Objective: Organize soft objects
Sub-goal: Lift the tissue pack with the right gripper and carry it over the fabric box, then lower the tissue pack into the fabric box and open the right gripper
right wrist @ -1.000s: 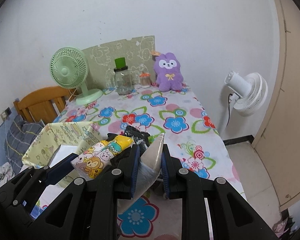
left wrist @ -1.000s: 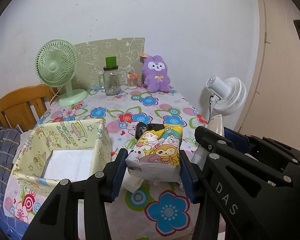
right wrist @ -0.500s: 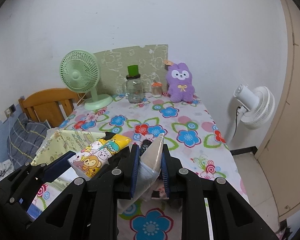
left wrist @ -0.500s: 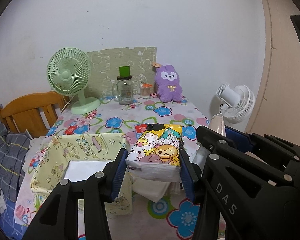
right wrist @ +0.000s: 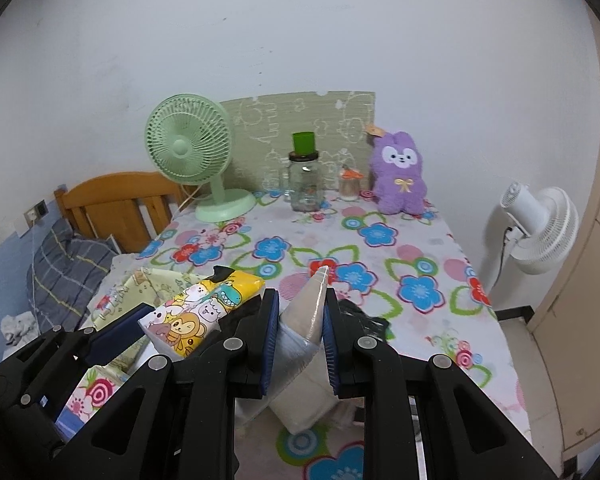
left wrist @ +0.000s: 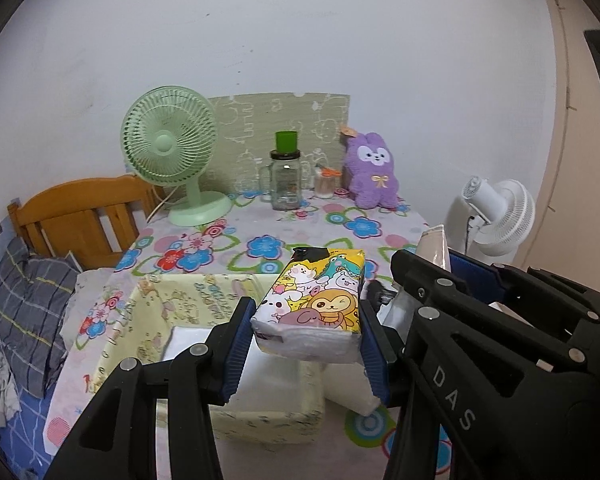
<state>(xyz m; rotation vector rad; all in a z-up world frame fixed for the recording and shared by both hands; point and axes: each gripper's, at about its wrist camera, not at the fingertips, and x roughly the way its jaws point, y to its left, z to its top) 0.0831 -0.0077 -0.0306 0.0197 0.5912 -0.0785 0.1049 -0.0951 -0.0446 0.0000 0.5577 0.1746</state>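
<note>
My left gripper (left wrist: 308,320) is shut on a tissue pack (left wrist: 316,300) printed with cartoon animals and holds it in the air above the right side of a pale yellow fabric box (left wrist: 204,300). The pack also shows in the right wrist view (right wrist: 200,308). My right gripper (right wrist: 298,320) is shut on a silvery white soft pack (right wrist: 306,316), held upright just right of the left gripper. That pack's tip shows in the left wrist view (left wrist: 434,244). A white pack (right wrist: 304,404) lies on the table below.
A floral tablecloth (right wrist: 380,256) covers the table. At the back stand a green fan (left wrist: 172,152), a glass jar (left wrist: 286,184) with a green cup on it, and a purple plush rabbit (left wrist: 372,176). A white fan (right wrist: 540,224) stands right of the table. A wooden bed (left wrist: 80,216) is left.
Both grippers have risen and pulled back from the table with their packs. The yellow box now lies lower and closer under the left gripper.
</note>
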